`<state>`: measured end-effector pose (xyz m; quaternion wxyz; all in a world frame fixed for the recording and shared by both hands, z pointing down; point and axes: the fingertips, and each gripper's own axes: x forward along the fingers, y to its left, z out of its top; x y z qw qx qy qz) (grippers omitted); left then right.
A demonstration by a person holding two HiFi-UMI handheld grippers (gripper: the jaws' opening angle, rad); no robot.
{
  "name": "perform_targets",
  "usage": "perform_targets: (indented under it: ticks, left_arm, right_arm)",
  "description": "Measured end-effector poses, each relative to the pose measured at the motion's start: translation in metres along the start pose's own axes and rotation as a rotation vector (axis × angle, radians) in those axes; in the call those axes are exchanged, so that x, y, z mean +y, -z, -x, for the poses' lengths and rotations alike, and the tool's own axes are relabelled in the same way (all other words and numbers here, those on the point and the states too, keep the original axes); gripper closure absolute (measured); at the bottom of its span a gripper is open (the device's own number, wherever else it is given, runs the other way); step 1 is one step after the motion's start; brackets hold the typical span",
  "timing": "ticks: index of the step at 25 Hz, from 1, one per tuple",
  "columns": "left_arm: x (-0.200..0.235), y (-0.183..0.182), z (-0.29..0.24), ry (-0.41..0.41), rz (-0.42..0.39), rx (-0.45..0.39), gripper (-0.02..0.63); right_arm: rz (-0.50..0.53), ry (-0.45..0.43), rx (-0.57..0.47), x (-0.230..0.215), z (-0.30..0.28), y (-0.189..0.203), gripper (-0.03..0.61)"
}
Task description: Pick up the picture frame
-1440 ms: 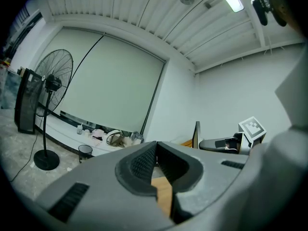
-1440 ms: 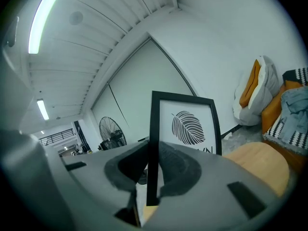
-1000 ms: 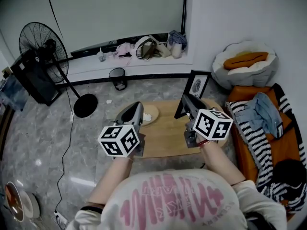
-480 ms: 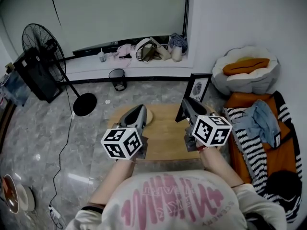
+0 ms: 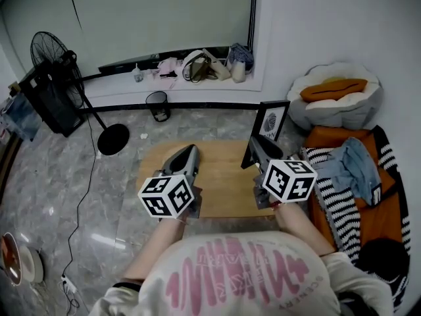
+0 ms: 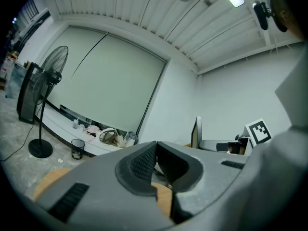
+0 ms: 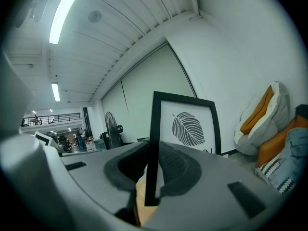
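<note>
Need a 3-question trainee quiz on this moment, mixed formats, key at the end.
1. What stands between the jaws of the right gripper? A) a fan pole B) the edge of the picture frame C) nothing
2. True or false: the left gripper has its jaws together with nothing between them.
3. Fill in: the picture frame displays a drawn ____.
Key: 1 B; 2 true; 3 leaf.

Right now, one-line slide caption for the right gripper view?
Right tongs clamp the left edge of a black picture frame with a leaf print.
</note>
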<state>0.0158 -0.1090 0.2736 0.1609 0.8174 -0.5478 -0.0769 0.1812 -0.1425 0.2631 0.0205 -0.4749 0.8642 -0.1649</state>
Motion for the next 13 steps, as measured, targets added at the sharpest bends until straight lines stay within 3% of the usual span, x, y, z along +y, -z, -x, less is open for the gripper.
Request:
perform_targets:
  ticks: [13]
  left_arm:
    - [-0.041,0.034,-0.003,-0.036,0.012,-0.002,0.609]
  right_arm:
    - [0.007,-0.018,0.038,-0.040,0.029,0.016,0.505]
